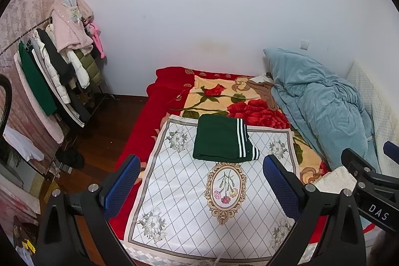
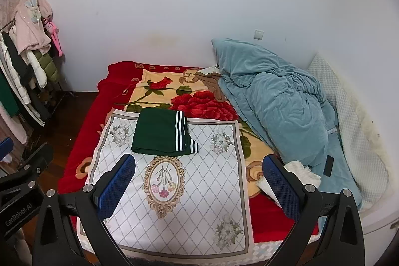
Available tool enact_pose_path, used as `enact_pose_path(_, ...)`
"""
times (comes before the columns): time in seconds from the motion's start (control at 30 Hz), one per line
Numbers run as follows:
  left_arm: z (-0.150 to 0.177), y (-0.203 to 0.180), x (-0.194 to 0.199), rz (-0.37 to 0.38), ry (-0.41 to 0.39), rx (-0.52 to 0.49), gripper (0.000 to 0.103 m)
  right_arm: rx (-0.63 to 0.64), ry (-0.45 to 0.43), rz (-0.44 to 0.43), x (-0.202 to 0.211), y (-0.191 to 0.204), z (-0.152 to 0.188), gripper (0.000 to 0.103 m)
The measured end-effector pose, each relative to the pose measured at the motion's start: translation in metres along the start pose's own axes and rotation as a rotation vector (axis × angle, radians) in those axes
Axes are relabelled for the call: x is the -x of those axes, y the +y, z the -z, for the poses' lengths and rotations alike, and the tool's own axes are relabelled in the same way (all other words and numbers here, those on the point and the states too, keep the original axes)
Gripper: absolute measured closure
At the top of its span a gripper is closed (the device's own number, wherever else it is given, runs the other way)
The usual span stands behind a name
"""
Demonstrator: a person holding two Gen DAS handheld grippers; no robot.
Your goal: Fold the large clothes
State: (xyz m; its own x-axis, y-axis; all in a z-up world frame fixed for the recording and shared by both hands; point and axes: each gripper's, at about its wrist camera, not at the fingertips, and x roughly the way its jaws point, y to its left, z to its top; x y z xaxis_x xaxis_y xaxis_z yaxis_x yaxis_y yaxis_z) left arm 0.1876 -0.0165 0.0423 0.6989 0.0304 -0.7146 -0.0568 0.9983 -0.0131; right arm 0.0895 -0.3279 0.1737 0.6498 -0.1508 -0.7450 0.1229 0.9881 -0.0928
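Lay folded at the upper middle of the white floral cloth [image 1: 219, 193]: a green garment [image 1: 222, 141], the one obstacle on that surface. Below it, toward the bottom of the frame, stretched bare cloth, open for passage between the spread fingers of the left gripper [image 1: 202, 181] and likewise the right gripper [image 2: 199, 178]. Blocked the right side of the frame: a heaped blue quilt [image 2: 279, 106], with a white towel [image 2: 299, 173] just beside its lower edge. Crowded the left edge: a clothes rack [image 1: 54, 71]. Between rack and red blanket [image 1: 139, 131] ran a strip of dark floor [image 1: 104, 121], partly taken by a black bundle [image 1: 69, 158].
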Motion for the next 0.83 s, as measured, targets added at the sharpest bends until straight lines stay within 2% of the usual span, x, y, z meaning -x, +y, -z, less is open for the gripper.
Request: enact_pose_path(0.83, 0.0082, 0.0010, 0.0098, -0.019, -0.006, 0.012, 0.003, -0.011, 0.000, 0.004, 0.0068, 0.0062, 0.0039, 0.000)
